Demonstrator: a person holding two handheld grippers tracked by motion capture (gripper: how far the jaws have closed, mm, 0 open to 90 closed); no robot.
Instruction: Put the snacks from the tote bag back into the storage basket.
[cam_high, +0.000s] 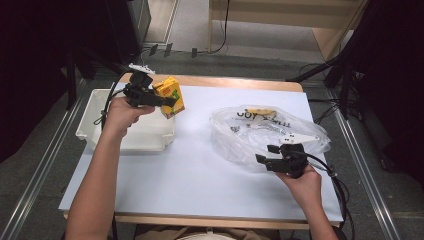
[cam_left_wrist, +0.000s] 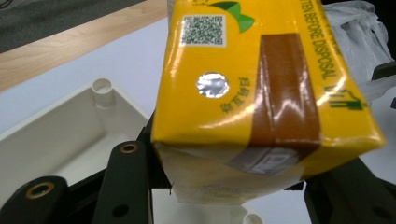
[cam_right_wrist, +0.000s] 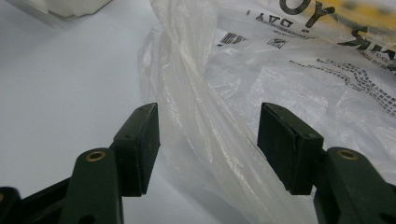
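Where our right gripper hovers nearest us, we keep its jaws wide, a fold of the crinkly clear plastic bag running between them unpinched. Farther off, our left gripper clamps the glossy yellow juice carton above the smooth white tray.

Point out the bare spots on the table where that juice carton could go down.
Free: the white table between white tray and plastic bag, plus the near edge. Crowded: right side, around the bag and right claw.
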